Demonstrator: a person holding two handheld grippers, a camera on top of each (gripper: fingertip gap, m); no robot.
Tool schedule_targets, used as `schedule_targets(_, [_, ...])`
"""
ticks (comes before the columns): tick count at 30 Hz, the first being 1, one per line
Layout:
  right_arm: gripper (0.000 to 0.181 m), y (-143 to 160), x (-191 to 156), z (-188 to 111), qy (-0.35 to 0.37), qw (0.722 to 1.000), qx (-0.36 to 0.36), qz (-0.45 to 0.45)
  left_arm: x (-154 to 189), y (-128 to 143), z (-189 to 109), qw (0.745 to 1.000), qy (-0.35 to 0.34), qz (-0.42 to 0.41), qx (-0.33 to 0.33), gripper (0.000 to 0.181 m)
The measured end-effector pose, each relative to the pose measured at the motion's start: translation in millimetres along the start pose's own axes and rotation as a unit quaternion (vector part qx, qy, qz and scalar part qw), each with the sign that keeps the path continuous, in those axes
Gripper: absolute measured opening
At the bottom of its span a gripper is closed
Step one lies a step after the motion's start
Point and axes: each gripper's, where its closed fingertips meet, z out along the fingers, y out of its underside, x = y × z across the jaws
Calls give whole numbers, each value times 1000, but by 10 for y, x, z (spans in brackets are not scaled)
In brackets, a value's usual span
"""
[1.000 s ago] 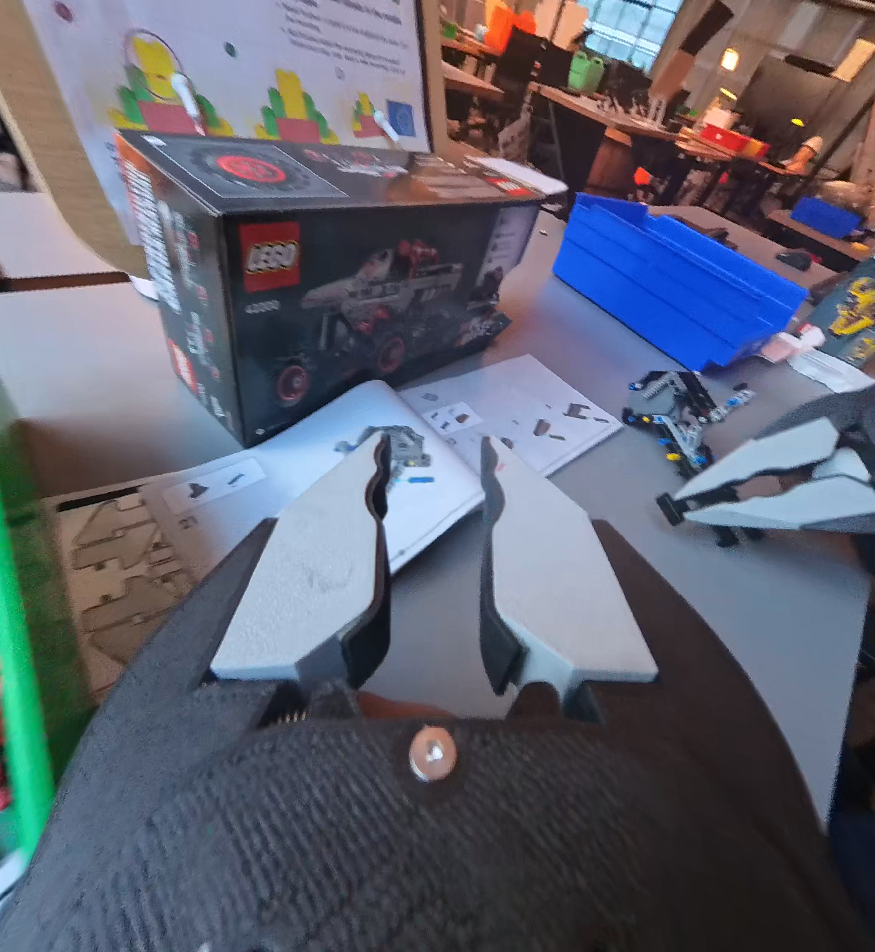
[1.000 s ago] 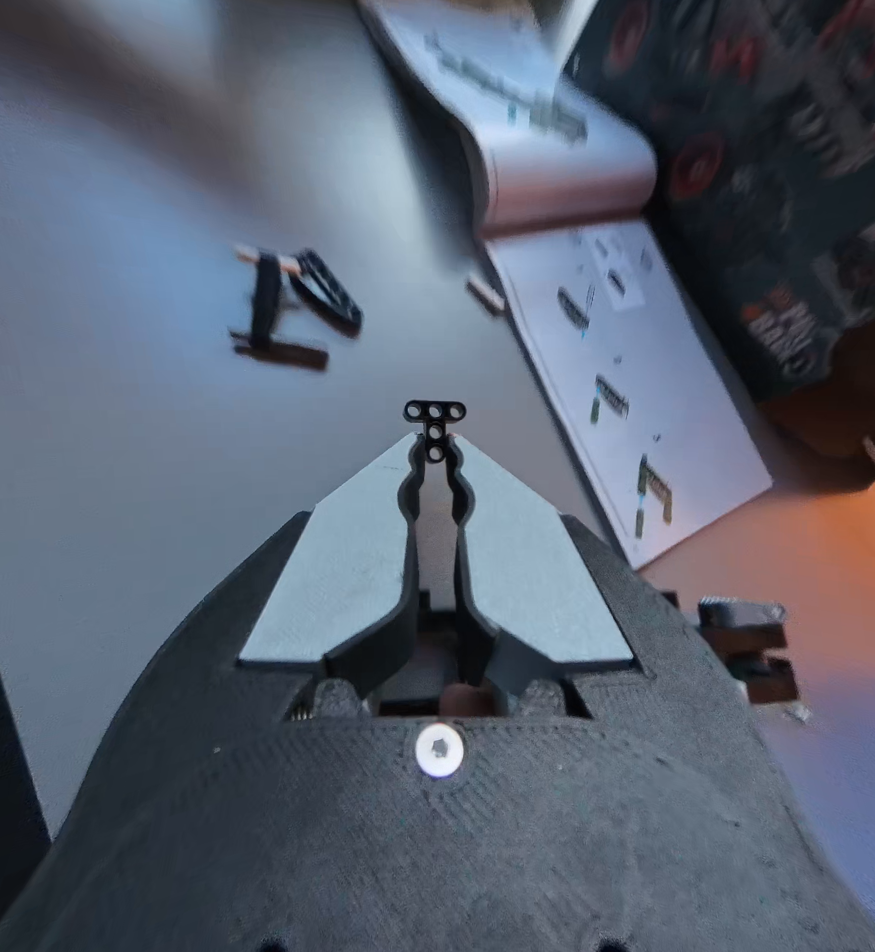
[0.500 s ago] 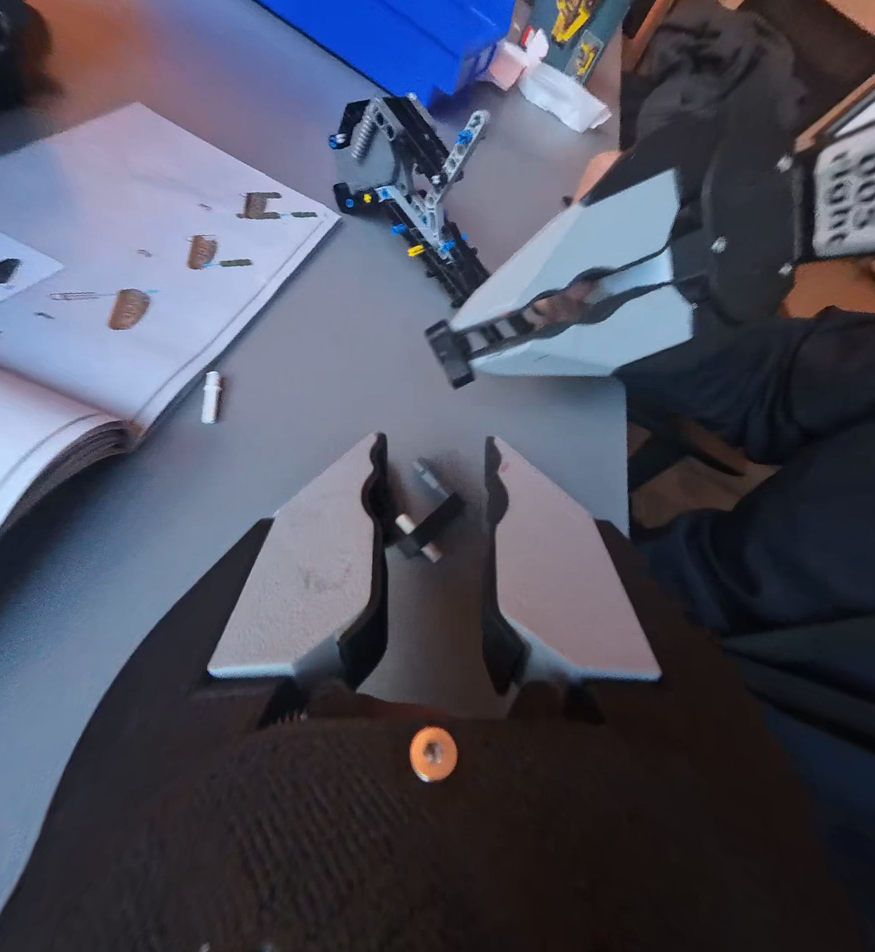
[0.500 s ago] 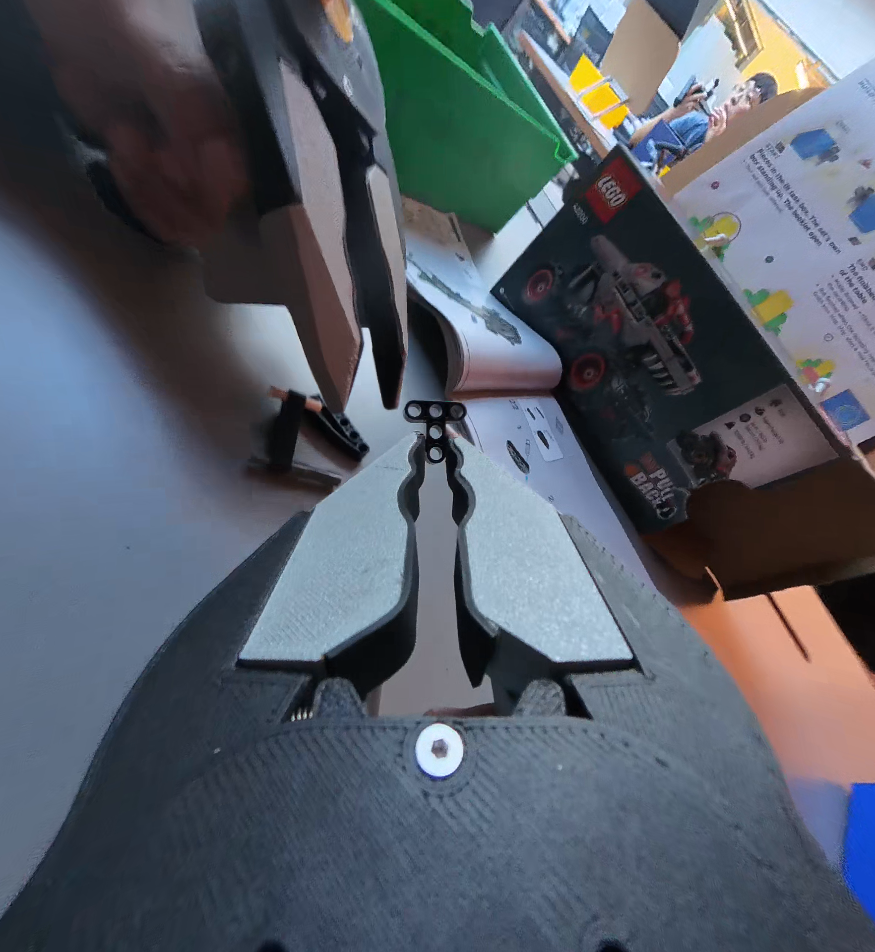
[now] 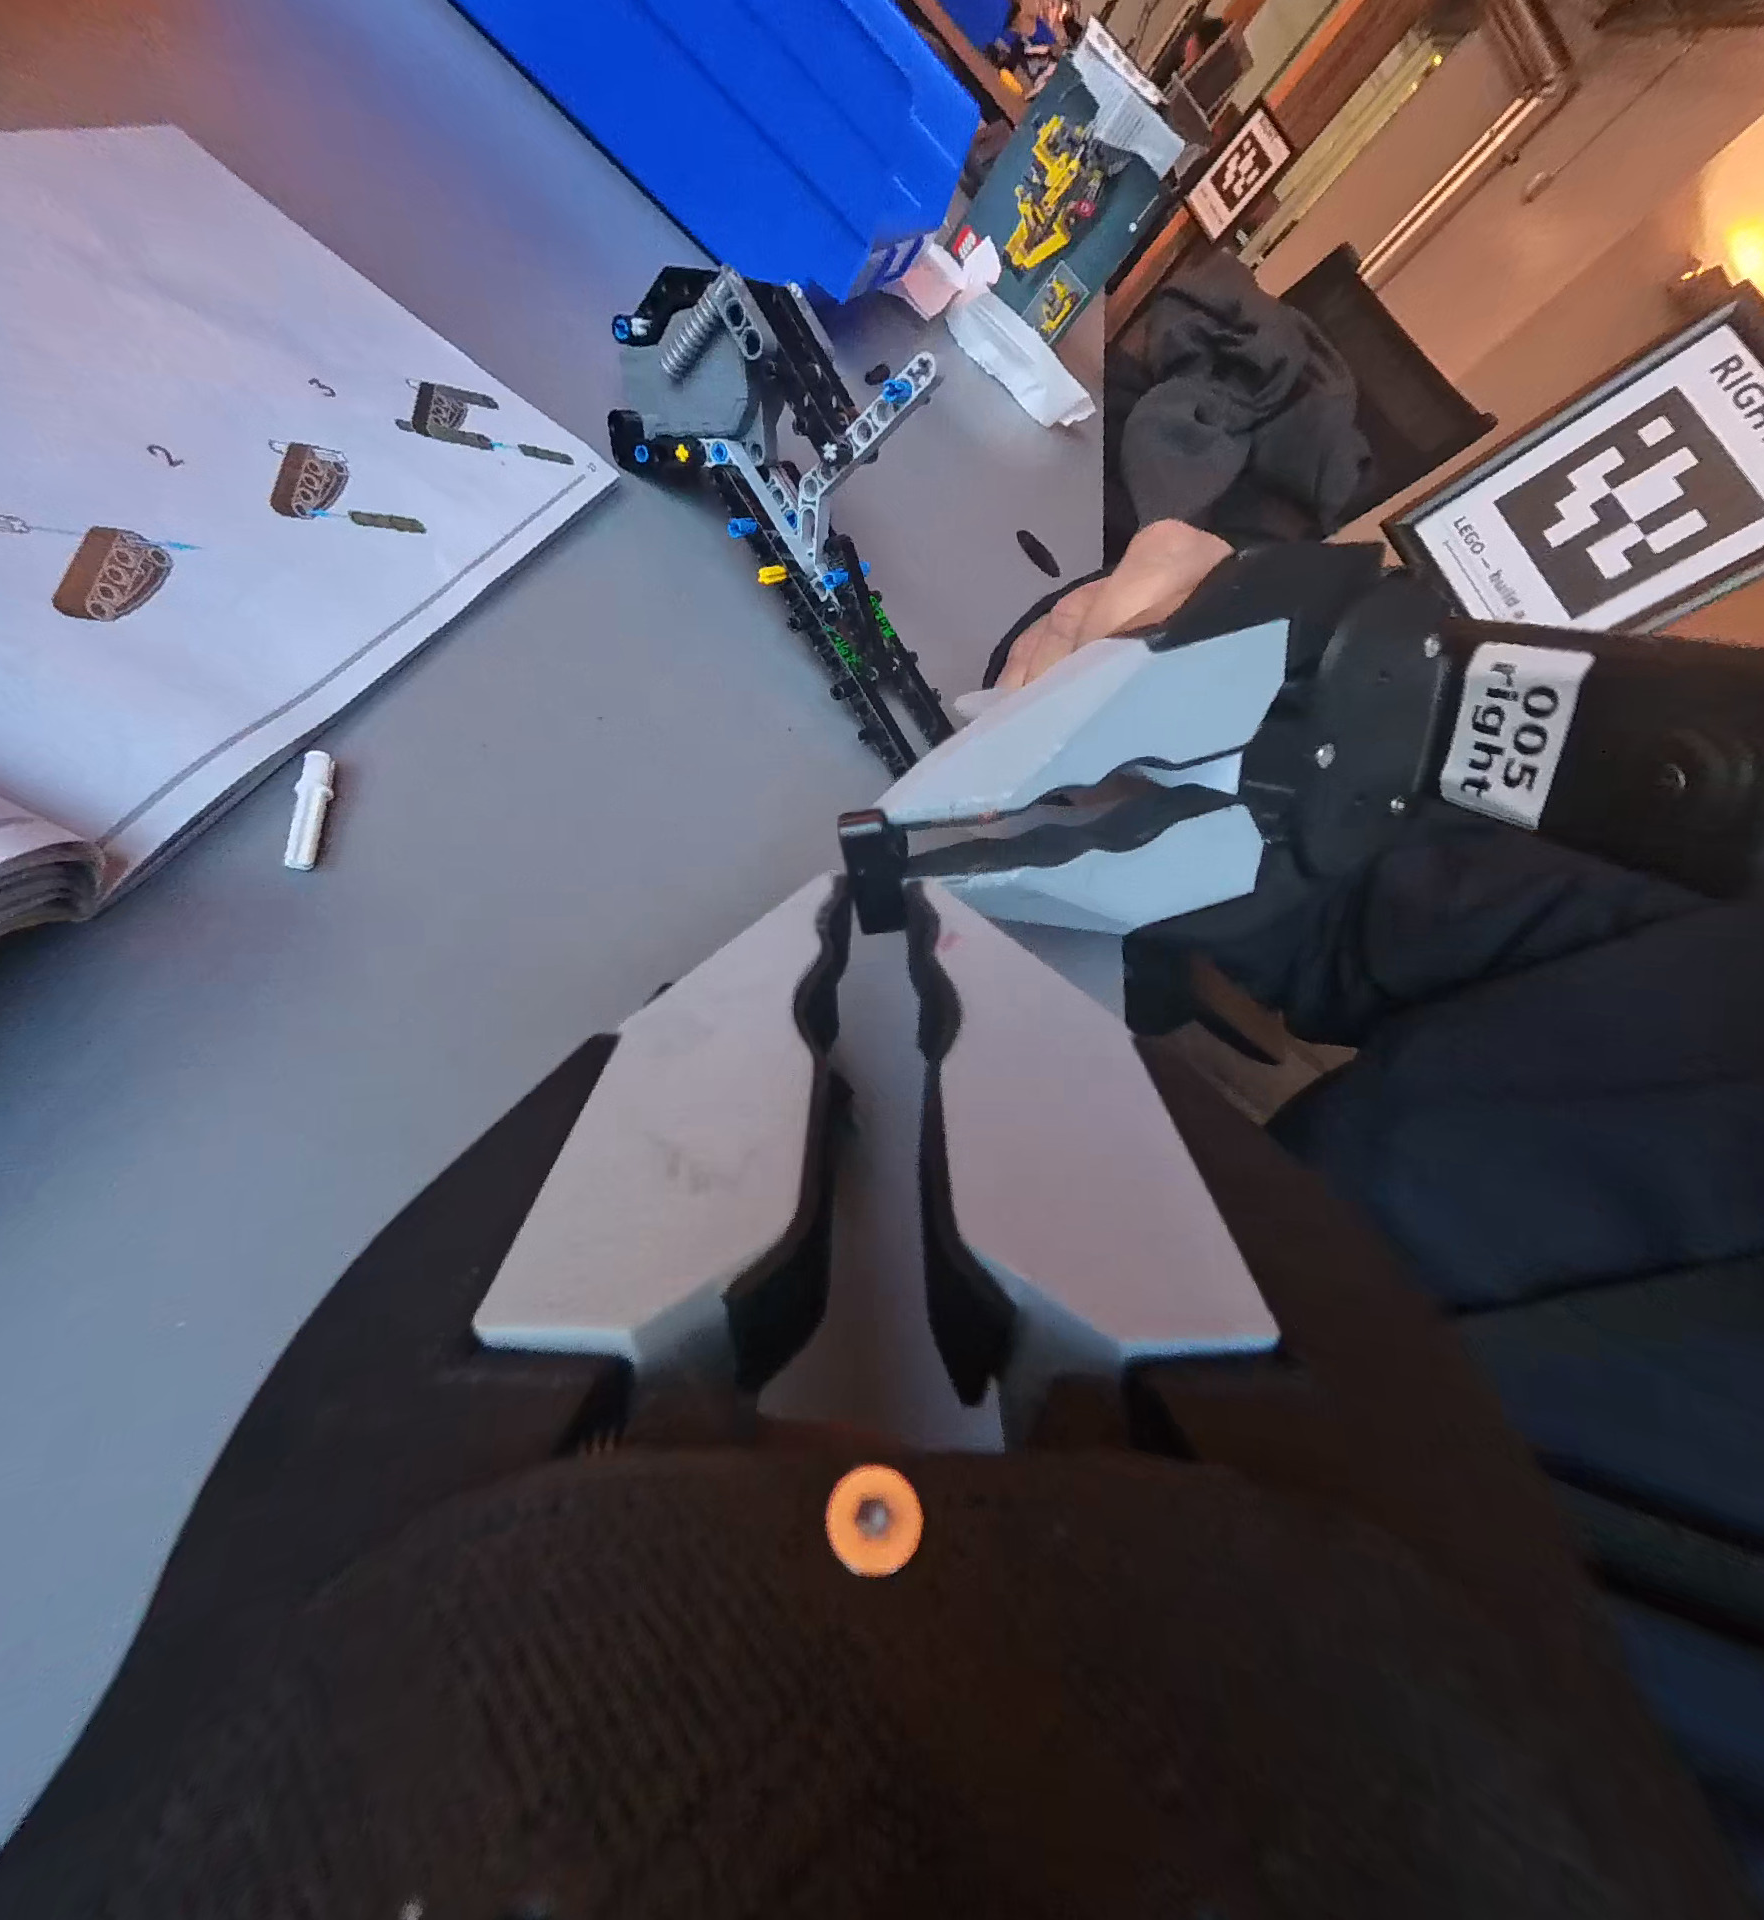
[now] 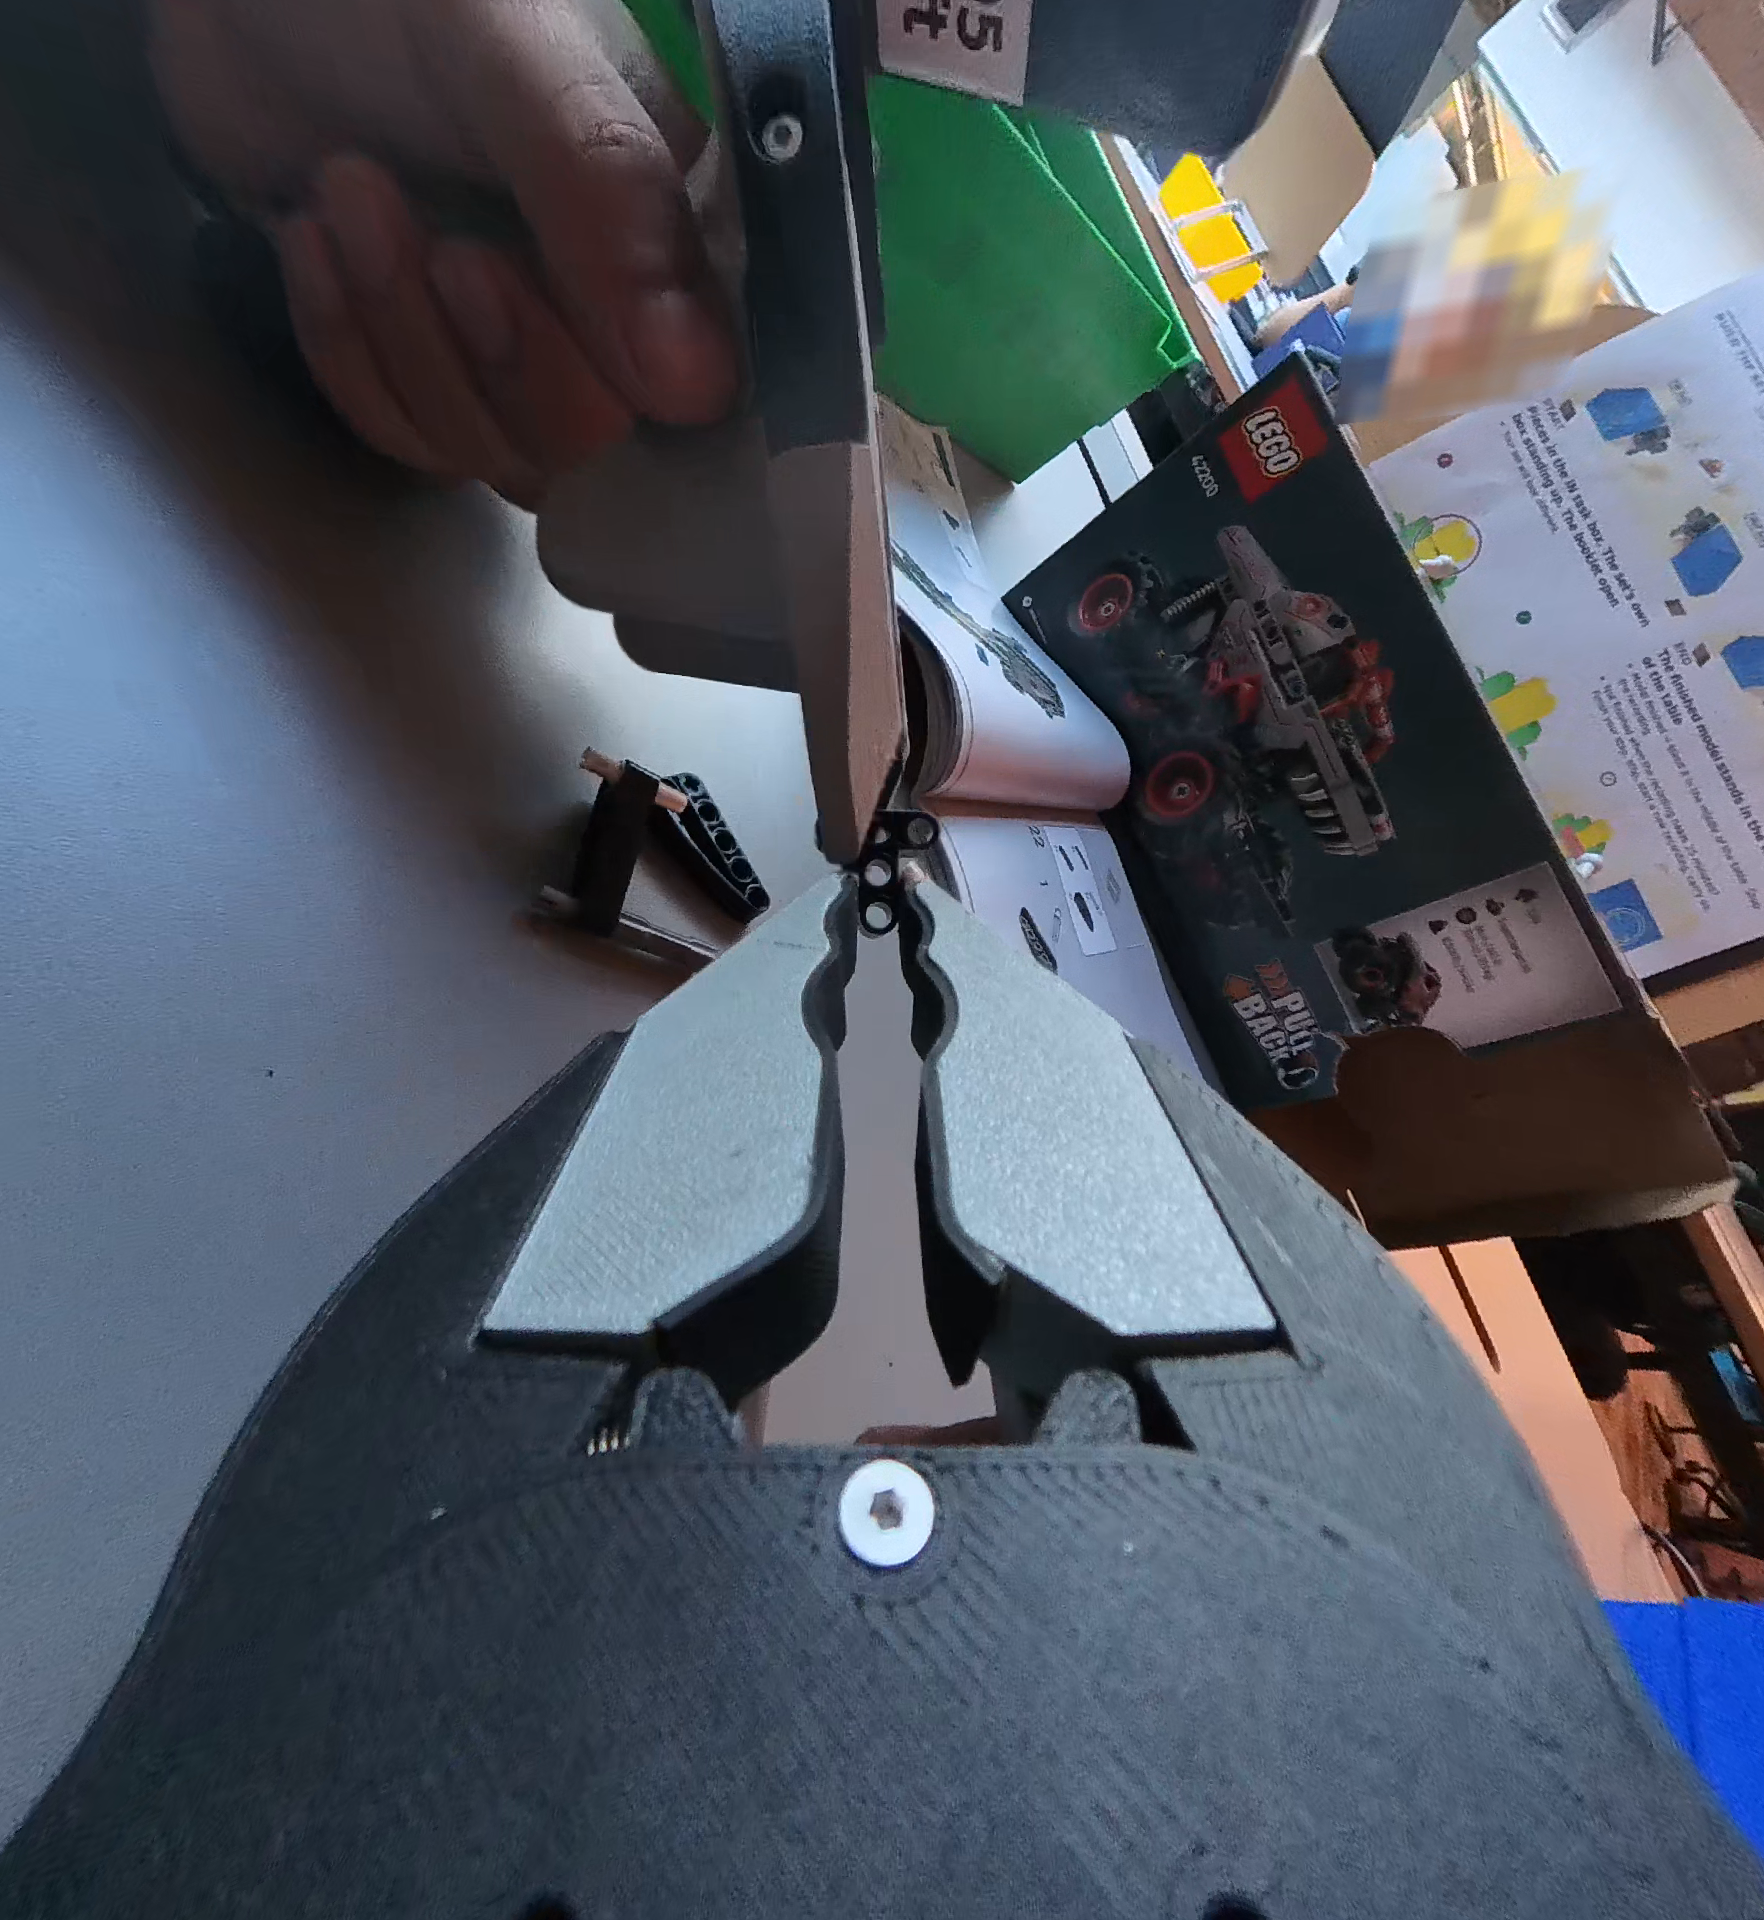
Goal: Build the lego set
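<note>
A small black T-shaped piece with round holes sits at the tips of my right gripper, which is shut on its stem. In the left wrist view the same piece shows edge-on between the tips of my left gripper. The left jaws are closed to a narrow gap on its end. The right gripper comes in from the right and meets the left tip to tip. The left gripper comes down from above in the right wrist view and hides part of the crossbar. The partly built model lies behind.
An open instruction booklet lies at the left with a white pin beside it. A black beam sub-assembly with a tan axle lies on the grey table. The dark set box, a green bin and a blue bin stand around. Left and right tips are no more than a few centimetres apart. Both grippers' tips are roughly 15 cm from the partly built model.
My left gripper swung from the set box down to the table, then up to the right gripper, and its jaws narrowed onto the black piece. The right gripper kept hold of the piece.
</note>
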Motion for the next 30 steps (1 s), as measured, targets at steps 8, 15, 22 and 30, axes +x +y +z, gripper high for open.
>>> schedule_targets(8, [35, 15, -26, 70, 9, 1000, -13, -9, -77, -12, 54, 999, -34, -17, 3, 5])
schedule_targets(15, [21, 56, -15, 114, 31, 998, -37, -40, -117, 30, 96, 998, -54, -22, -5, 5])
schedule_targets(22, [20, 48, 97, 29, 43, 999, -21, -14, 28, -106, 37, 999, -6, -24, 31, 16])
schedule_targets(30, [20, 776, 853, -710, 81, 993, -3, 85, -187, -261, -257, 995, -70, 18, 66, 26])
